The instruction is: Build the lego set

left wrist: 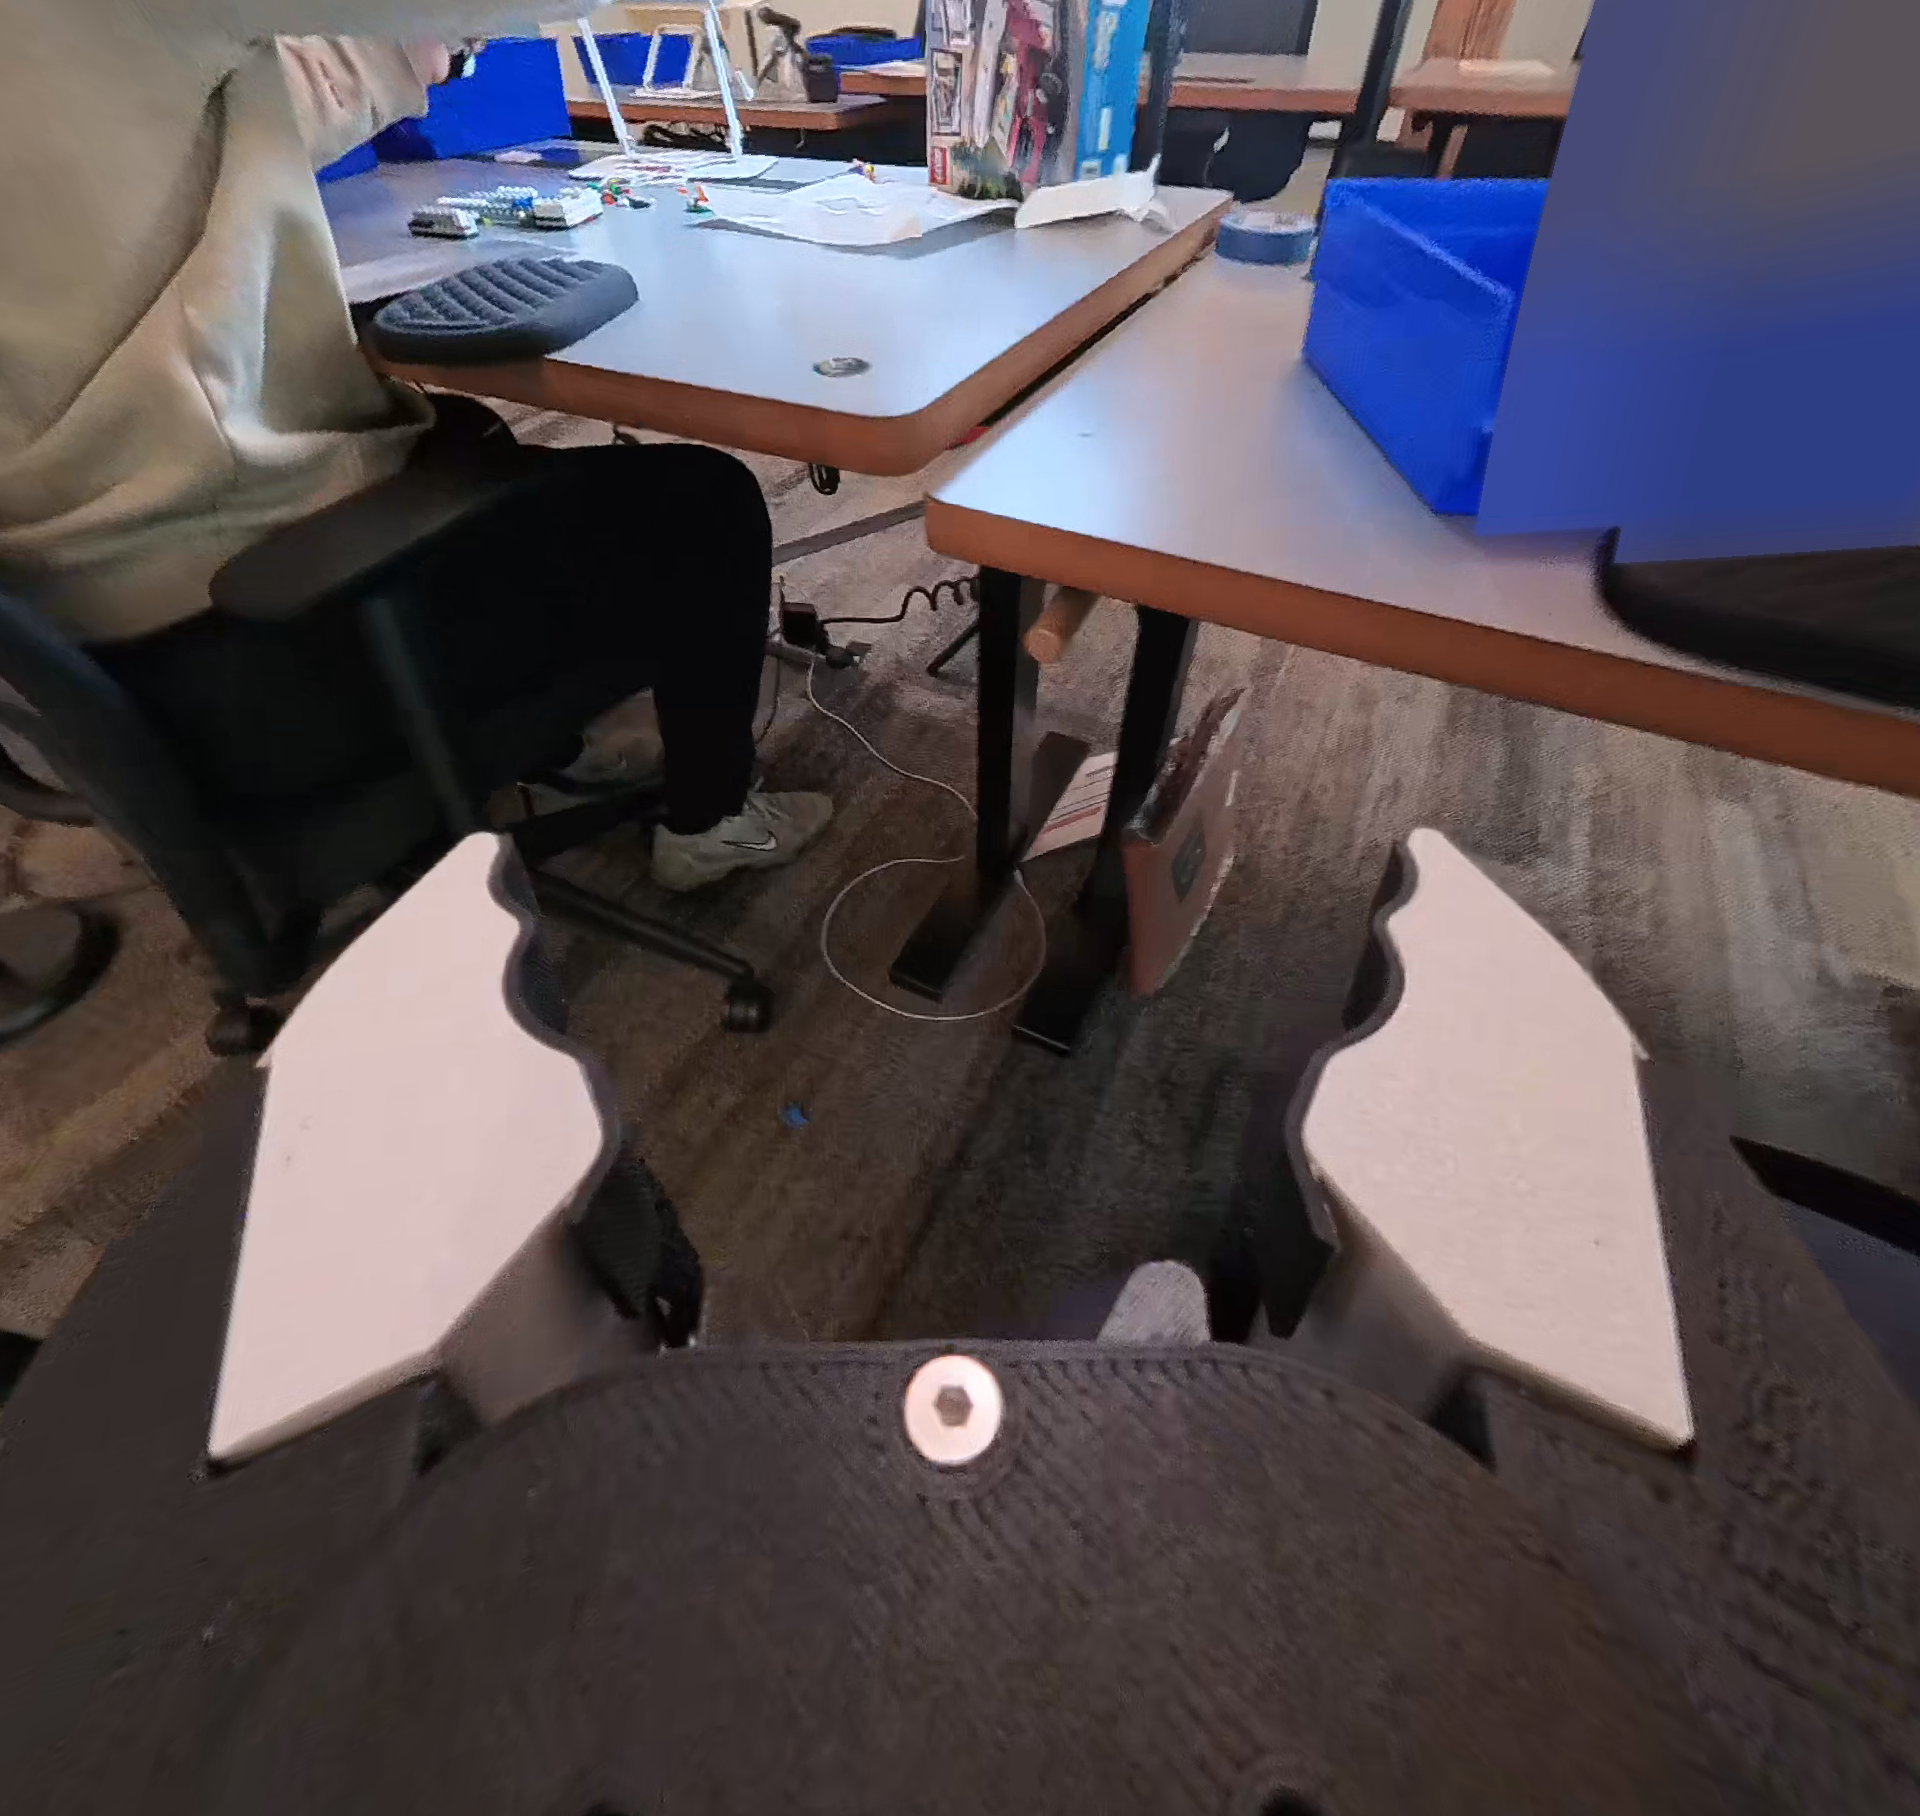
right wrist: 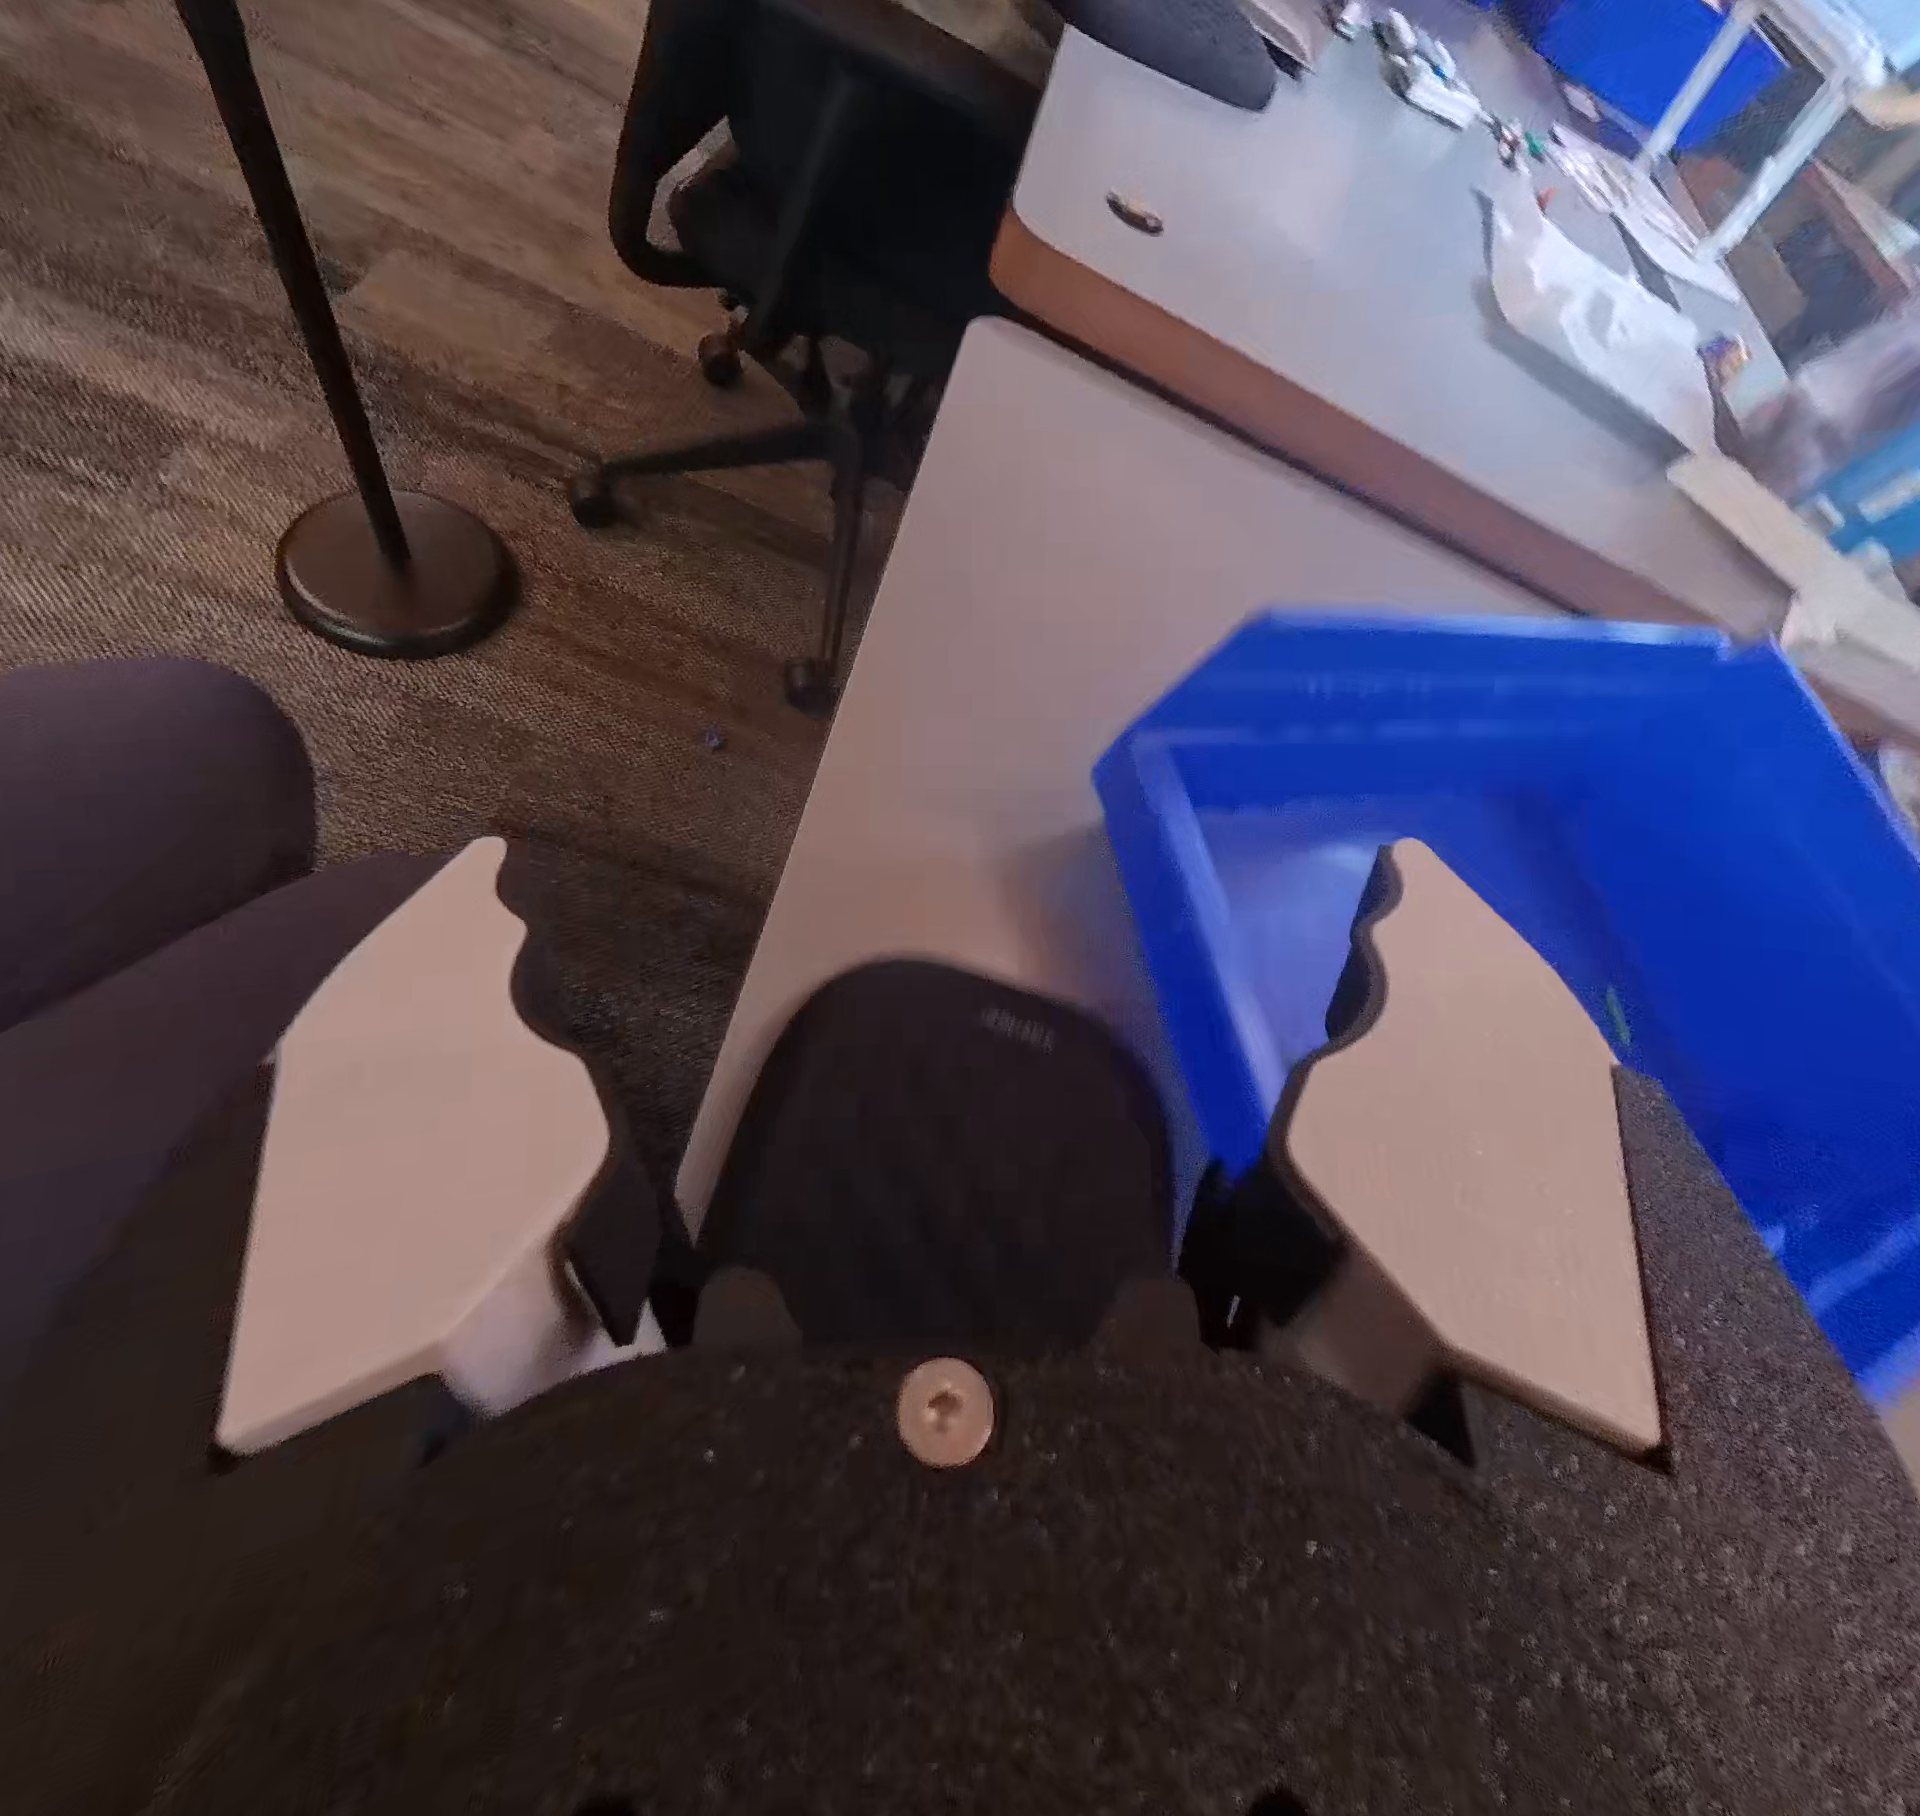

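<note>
Several grey-white lego pieces (left wrist: 520,208) lie clustered on desk (left wrist: 810,312).

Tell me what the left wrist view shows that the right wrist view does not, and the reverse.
Only the left wrist view shows the upright lego box, the roll of blue tape, a white cable looped on the floor, and the seated person's shoe.

Only the right wrist view shows a black pole stand on the carpet and a dark armrest pad between the open right gripper fingers.

Both show the blue bin, the grey tables, and the far table's lego pieces. The left gripper is open too, holding nothing.
</note>
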Motion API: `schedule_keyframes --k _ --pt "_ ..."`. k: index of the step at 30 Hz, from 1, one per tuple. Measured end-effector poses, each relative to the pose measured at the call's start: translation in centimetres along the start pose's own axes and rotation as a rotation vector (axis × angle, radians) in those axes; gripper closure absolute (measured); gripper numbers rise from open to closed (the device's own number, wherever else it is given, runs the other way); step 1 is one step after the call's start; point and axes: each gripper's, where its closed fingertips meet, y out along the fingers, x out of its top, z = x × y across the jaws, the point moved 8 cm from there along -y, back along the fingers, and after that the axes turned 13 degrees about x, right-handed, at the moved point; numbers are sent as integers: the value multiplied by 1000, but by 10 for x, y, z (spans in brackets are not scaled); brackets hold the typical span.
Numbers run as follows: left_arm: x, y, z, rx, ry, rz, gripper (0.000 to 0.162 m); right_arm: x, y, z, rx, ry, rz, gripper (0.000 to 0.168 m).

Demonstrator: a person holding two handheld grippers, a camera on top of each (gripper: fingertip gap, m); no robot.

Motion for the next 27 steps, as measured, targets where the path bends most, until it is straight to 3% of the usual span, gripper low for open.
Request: schedule_keyframes --k 6,11,15,20,24,27 --pt "32 56 31 87 44 25 17 68 75 -43 91 -121 25 20" --pt "102 42 59 225 29 83 16 133 78 -68 201 -57 21 20" --pt "175 -4 85 367 17 159 17 200 53 -85 233 6 -24 22" --pt "246 -91 113 594 -182 171 17 306 50 -72 376 14 -178 34" --pt "268 -173 134 864 -257 133 17 407 79 -21 645 -98 -368 37" --pt "266 -235 143 1055 -341 101 16 499 84 49 973 -282 -661 46"
